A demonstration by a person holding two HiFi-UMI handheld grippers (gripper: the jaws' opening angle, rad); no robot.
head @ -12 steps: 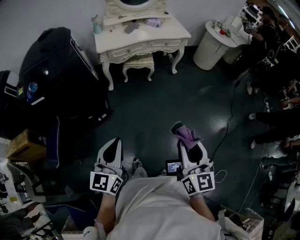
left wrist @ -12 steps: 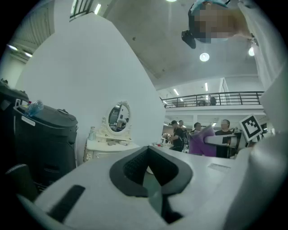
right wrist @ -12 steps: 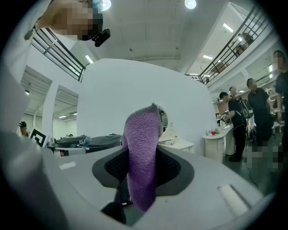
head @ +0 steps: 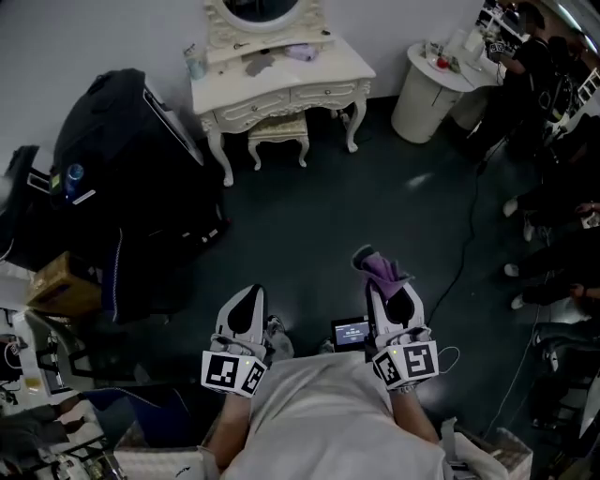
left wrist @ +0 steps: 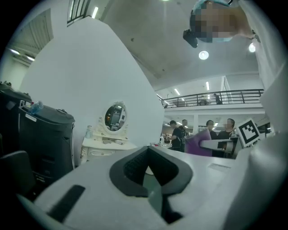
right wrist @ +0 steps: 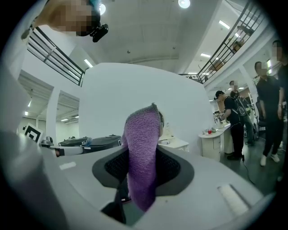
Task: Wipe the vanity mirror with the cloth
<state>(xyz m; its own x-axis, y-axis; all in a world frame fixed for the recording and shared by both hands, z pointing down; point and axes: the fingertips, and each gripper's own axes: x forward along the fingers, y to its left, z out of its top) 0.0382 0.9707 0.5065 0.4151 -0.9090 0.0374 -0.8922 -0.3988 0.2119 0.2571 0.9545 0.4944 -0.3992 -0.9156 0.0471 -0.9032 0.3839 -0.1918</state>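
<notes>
The dark floor between the operator and the dressing table lies open and gives a straight path forward. A stool stands between the table's front legs, below the mirror. Large black cases close off the left side. On the right, a round white stand, a floor cable and standing people narrow the passage.

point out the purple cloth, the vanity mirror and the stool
purple cloth (head: pixel 382 269): head view, its bunched middle
vanity mirror (head: pixel 262 7): head view, lower part of the oval glass
stool (head: pixel 278 127): head view, top of the seat
</notes>
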